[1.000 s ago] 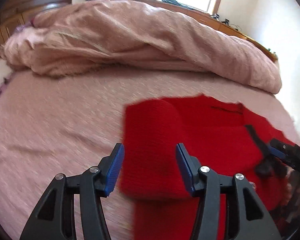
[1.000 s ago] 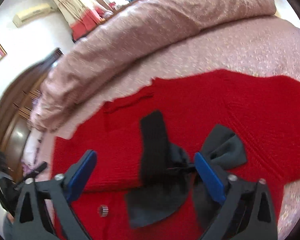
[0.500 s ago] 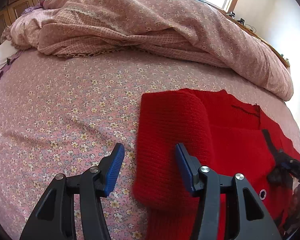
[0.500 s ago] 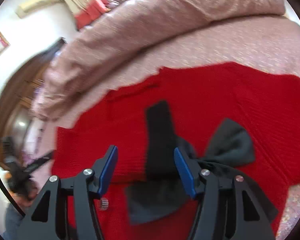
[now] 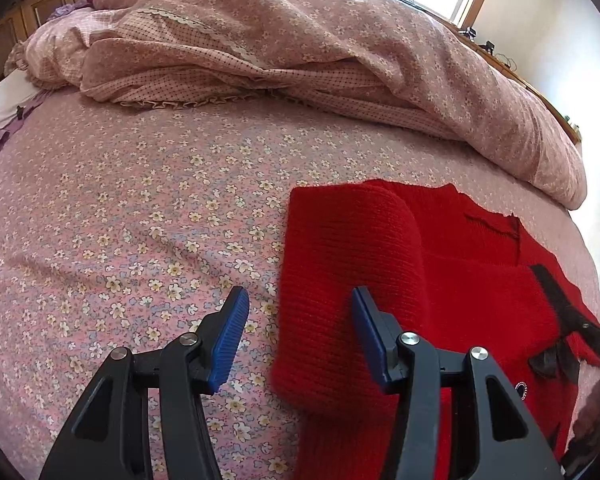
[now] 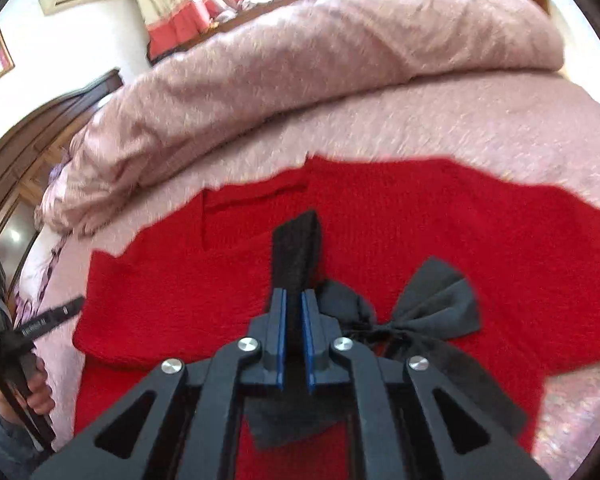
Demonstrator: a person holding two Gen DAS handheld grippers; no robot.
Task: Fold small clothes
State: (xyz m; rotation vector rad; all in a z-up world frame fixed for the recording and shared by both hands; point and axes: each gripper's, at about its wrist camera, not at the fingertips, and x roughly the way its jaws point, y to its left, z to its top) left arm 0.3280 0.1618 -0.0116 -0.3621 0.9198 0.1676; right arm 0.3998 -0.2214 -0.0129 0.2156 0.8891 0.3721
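In the left wrist view the left claw [image 5: 298, 328] stands released, its blue pads wide apart and holding nothing, over the left edge of a red sweater [image 5: 380, 280] that lies flat on the flowered bed sheet [image 5: 120, 220]. The sweater's folded sleeve [image 5: 348, 260] runs lengthwise away from the camera, from the near edge toward the bunched pink quilt [image 5: 300, 48] at the far side of the bed. The sweater's body spreads off to the right, where its far side and a black bow [image 5: 560, 344] are squeezed into the fisheye rim and partly cut off; its near end is hidden behind the claw's black arms. In the right wrist view the right claw [image 6: 294, 312] is clenched on a black ribbon tail [image 6: 298, 252] of the bow [image 6: 432, 312], the tail pointing straight away from the camera up the sweater [image 6: 480, 220]. The sweater's long side runs left to right across the bed, with its neckline slit toward the quilt [image 6: 300, 72]. This view is blurred, so the knit and sheet pattern are hard to make out. At the left rim, the other claw's handle and part of a hand [image 6: 40, 392] show, cut off.
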